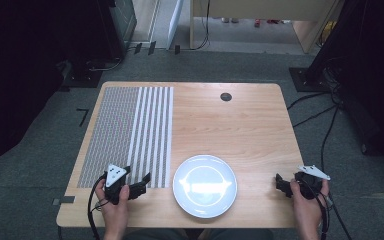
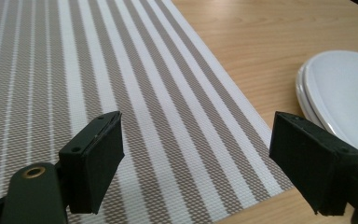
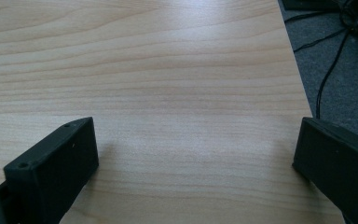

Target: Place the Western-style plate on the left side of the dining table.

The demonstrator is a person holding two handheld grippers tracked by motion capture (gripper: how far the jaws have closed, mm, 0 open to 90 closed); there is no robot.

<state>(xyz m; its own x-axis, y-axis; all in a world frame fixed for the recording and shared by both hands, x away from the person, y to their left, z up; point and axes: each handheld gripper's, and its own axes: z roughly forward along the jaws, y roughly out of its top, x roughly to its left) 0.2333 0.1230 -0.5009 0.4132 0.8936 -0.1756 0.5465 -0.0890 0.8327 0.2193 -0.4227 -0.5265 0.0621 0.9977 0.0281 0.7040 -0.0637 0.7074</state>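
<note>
The left hand-held gripper (image 1: 139, 184) sits at about 7 o'clock on the table (image 1: 240, 125), gripped from below by the person's left hand (image 1: 114, 204), with its grey three-cornered plate on top and a cable looping off its near side. In the left gripper view its jaws stand wide apart with nothing between them, hovering over the near right corner of a striped placemat (image 2: 121, 93). The placemat lies flat on the left part of the table, running from the far edge toward the near edge, finely woven on its left and boldly striped in white and tan on its right.

Just beside the placemat's right edge, at about 6 o'clock on the table, is a white plate (image 1: 205, 186), round, upright and bare. In the left gripper view the plate (image 2: 340, 88) shows at 3 o'clock, past the right jaw, apart from it; its rim looks doubled there, though whether that is a second plate cannot be told.

The right hand-held gripper (image 1: 281, 184) is at about 5 o'clock near the table's right edge, held by the right hand (image 1: 307, 200), pointing toward the plate but well apart from it. Its jaws are also spread wide and hold nothing, over bare wood. A small dark round grommet (image 1: 225, 97) sits at 12 o'clock near the far edge. Cables (image 3: 328, 70) trail over the grey carpet beyond the right edge.
</note>
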